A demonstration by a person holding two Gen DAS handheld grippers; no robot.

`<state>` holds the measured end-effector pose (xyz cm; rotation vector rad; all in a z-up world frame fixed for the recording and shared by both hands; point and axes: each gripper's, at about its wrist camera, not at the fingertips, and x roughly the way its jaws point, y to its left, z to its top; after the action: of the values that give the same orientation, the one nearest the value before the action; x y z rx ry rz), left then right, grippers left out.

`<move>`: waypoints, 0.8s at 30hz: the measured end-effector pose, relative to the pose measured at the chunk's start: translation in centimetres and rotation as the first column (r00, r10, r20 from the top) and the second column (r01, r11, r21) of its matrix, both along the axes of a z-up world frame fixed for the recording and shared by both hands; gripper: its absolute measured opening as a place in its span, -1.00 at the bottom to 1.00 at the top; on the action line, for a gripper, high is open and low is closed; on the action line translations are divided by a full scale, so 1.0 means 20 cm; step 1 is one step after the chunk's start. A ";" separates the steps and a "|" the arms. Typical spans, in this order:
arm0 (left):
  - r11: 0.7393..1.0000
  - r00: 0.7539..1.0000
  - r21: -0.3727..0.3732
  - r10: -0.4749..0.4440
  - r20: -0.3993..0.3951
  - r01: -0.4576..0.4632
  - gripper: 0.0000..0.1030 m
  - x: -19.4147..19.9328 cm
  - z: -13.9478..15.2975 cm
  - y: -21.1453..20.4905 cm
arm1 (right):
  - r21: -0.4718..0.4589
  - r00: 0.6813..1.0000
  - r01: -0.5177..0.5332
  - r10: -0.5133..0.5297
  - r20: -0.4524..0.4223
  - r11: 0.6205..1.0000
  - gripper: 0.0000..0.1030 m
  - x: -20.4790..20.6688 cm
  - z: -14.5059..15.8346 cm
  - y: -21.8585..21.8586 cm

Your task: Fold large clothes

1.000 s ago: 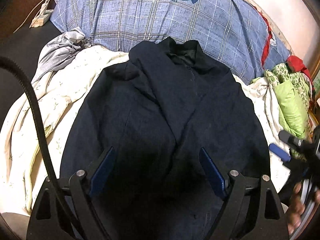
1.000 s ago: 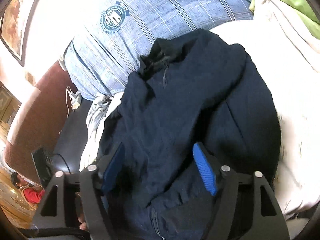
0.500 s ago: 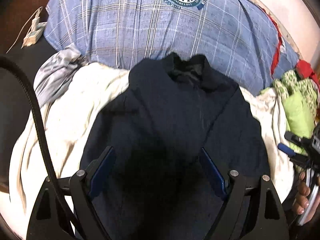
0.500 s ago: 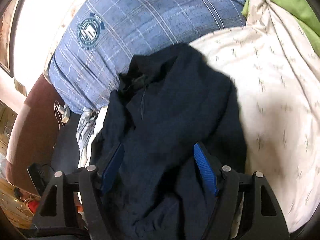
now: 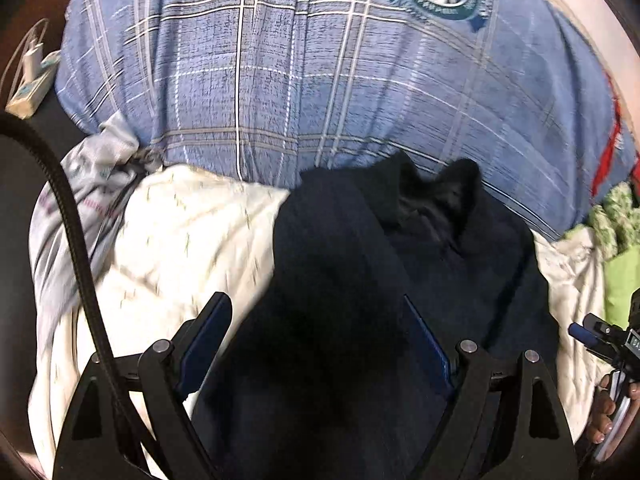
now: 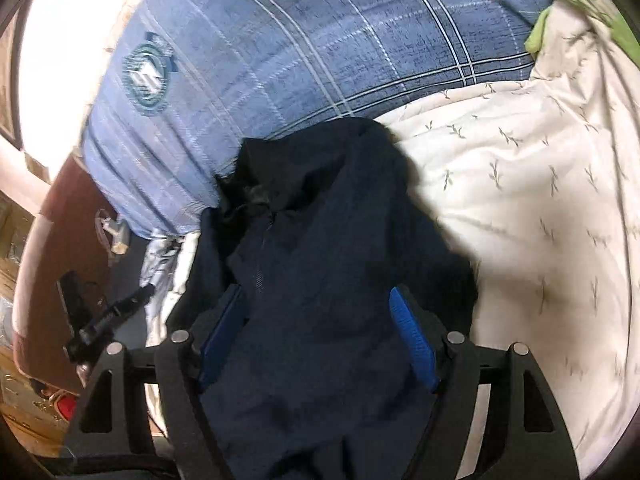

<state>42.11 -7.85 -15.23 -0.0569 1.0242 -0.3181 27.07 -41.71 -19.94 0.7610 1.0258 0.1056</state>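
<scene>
Jacket, dark navy, lay on a cream sheet on the bed, low and centre in both wrist views, its collar toward the top of the frame against a big blue plaid pillow. In the right wrist view the zip ran down from the collar near frame centre, and the body looked doubled and bunched toward the lower edge.

Left tool stood spread, blue pads either side of the dark cloth, with no sign that they pressed on it. Right tool was likewise spread, pads straddling a mound of the fabric; I could not make out any pinch. The other tool showed at the right edge of the left view, a person's hand beneath it.

Handling, as judged: soft, limp cloth with some weight, thicker at collar and zip. It would sag and slide off a shallow bite, and a loose layer could peel away from the one under it. It should not tear or mark easily. Best holds seemed the firmer parts: shoulder seams beside the collar, or the hem corners near the bottom of frame, taking all layers together. Cream sheet beneath was loose and could be caught along with the jacket.
</scene>
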 end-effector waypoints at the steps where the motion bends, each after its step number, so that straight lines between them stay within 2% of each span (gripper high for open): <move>1: 1.000 1.000 0.008 0.003 -0.005 -0.003 0.66 0.08 -0.02 -0.01 | 0.000 1.000 -0.003 0.003 -0.008 1.000 0.44 0.06 -0.02 -0.02; 7: 1.000 0.993 0.001 0.009 -0.119 -0.009 0.65 0.50 -0.20 -0.06 | -0.015 0.997 0.012 -0.013 -0.074 1.000 0.44 0.38 -0.14 -0.15; 9: 1.000 0.990 -0.011 -0.001 -0.140 0.000 0.65 0.59 -0.25 -0.08 | -0.019 0.995 0.017 -0.018 -0.095 1.000 0.44 0.48 -0.17 -0.18; 12: 1.000 0.985 -0.022 0.002 -0.173 -0.006 0.64 0.70 -0.34 -0.12 | -0.072 0.991 0.036 -0.045 -0.123 0.997 0.44 0.61 -0.20 -0.21; 15: 0.999 0.978 -0.043 -0.019 -0.207 0.010 0.52 0.77 -0.42 -0.18 | -0.032 0.989 0.022 -0.026 -0.148 0.999 0.37 0.70 -0.27 -0.23; 17: 0.998 0.973 -0.042 -0.045 -0.226 0.037 0.16 0.79 -0.46 -0.22 | -0.044 0.986 -0.012 0.005 -0.169 0.999 0.11 0.74 -0.32 -0.21; 19: 0.998 0.968 -0.038 -0.063 -0.242 0.056 -0.09 0.80 -0.49 -0.25 | -0.052 0.982 -0.040 0.029 -0.186 0.998 -0.12 0.77 -0.37 -0.19; 20: 0.997 0.967 -0.045 -0.070 -0.243 0.061 -0.18 0.80 -0.49 -0.26 | -0.049 0.981 -0.052 0.042 -0.191 0.997 -0.25 0.77 -0.39 -0.17; 21: 0.997 0.968 -0.047 -0.070 -0.240 0.060 -0.21 0.81 -0.49 -0.26 | -0.055 0.981 -0.055 0.044 -0.191 0.997 -0.29 0.78 -0.39 -0.16; 22: 0.997 0.969 -0.055 -0.073 -0.238 0.062 -0.38 0.81 -0.49 -0.26 | -0.060 0.981 -0.064 0.052 -0.188 0.996 -0.35 0.78 -0.40 -0.15; 23: 0.996 0.968 -0.060 -0.084 -0.235 0.072 -0.60 0.81 -0.49 -0.27 | -0.078 0.980 -0.071 0.055 -0.191 0.994 -0.54 0.78 -0.39 -0.13; 24: 0.995 0.969 -0.058 -0.092 -0.229 0.081 -0.72 0.80 -0.47 -0.28 | -0.086 0.979 -0.067 0.048 -0.200 0.994 -0.62 0.78 -0.40 -0.13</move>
<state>58.15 -13.48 -24.69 -0.0953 1.2533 -0.4232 42.65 -44.28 -27.91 0.6663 1.2339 0.0321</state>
